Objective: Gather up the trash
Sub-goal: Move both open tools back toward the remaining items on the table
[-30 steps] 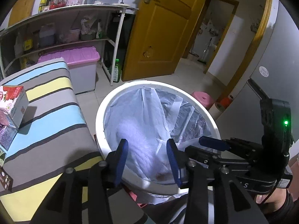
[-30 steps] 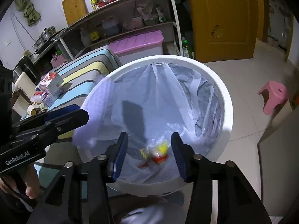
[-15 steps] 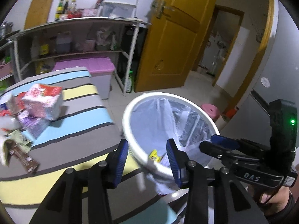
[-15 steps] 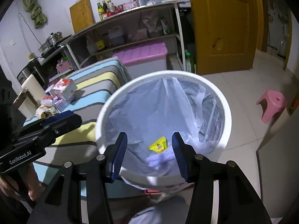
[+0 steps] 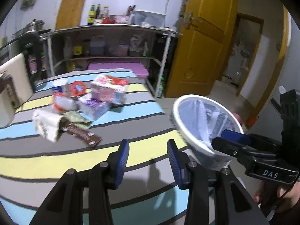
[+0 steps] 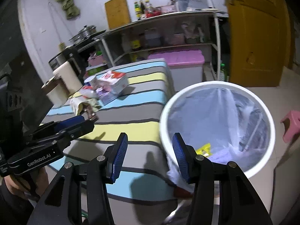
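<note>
A heap of crumpled wrappers and small cartons (image 5: 82, 105) lies on the striped-cloth table (image 5: 131, 131), well ahead of the left tool (image 5: 148, 157). The white round bin with a pale liner (image 6: 217, 129) stands just beside the table, under the right tool (image 6: 150, 155). Both tools' blue pads stand apart, holding and touching nothing.

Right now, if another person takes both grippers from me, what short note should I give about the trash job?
Left gripper: open, holding nothing, above the striped table.
Right gripper: open, holding nothing, at the table edge beside the bin.
Done: a yellow wrapper lies in the lined bin.
Left: the pile on the table, namely the pink carton, purple carton, brown wrapper, crumpled paper and red-lidded cups.
</note>
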`<action>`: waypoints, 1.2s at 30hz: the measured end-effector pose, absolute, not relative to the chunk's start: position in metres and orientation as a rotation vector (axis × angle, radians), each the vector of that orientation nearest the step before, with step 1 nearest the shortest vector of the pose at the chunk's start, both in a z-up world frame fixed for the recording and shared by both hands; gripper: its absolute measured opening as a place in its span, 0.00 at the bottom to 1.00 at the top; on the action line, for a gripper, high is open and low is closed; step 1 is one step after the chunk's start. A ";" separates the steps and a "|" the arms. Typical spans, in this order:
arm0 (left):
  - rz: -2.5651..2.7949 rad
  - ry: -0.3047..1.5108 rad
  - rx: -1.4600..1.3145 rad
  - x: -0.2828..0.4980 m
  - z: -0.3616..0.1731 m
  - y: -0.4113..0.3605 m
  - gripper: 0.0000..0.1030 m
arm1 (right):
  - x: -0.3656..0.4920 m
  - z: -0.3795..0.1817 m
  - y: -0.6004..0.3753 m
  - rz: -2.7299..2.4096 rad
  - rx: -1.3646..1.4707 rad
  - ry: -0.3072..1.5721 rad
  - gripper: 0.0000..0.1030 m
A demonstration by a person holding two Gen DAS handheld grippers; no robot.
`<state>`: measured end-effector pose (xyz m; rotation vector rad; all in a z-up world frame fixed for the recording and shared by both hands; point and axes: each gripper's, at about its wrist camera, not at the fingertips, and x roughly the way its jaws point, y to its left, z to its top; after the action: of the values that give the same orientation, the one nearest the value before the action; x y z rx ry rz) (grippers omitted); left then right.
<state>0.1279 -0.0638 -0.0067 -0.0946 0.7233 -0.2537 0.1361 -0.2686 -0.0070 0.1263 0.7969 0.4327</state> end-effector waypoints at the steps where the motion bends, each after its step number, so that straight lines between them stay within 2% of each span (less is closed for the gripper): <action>1: -0.238 0.718 -0.095 0.125 -0.007 -0.059 0.41 | 0.135 -0.008 -0.264 0.441 0.119 0.802 0.49; 12: -0.132 0.708 -0.129 0.104 -0.007 -0.013 0.41 | 0.134 -0.005 -0.221 0.542 0.016 0.790 0.49; 14: -0.111 0.713 -0.141 0.103 -0.008 -0.004 0.41 | 0.138 -0.004 -0.215 0.555 0.008 0.789 0.52; 16: -0.101 0.725 -0.167 0.104 -0.009 0.008 0.41 | 0.143 -0.002 -0.209 0.567 -0.004 0.784 0.59; 24: -0.025 0.737 -0.209 0.113 -0.007 0.046 0.42 | 0.167 0.004 -0.185 0.619 -0.048 0.750 0.64; 29: -0.002 0.721 -0.233 0.124 -0.004 0.065 0.54 | 0.189 0.007 -0.176 0.632 -0.062 0.745 0.65; 36: 0.015 0.723 -0.282 0.146 -0.005 0.086 0.61 | 0.218 0.012 -0.160 0.664 -0.110 0.731 0.66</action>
<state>0.1460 0.0856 -0.0052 -0.2824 0.7232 0.0150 0.2178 -0.1602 0.0116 -0.1105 0.7309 0.6645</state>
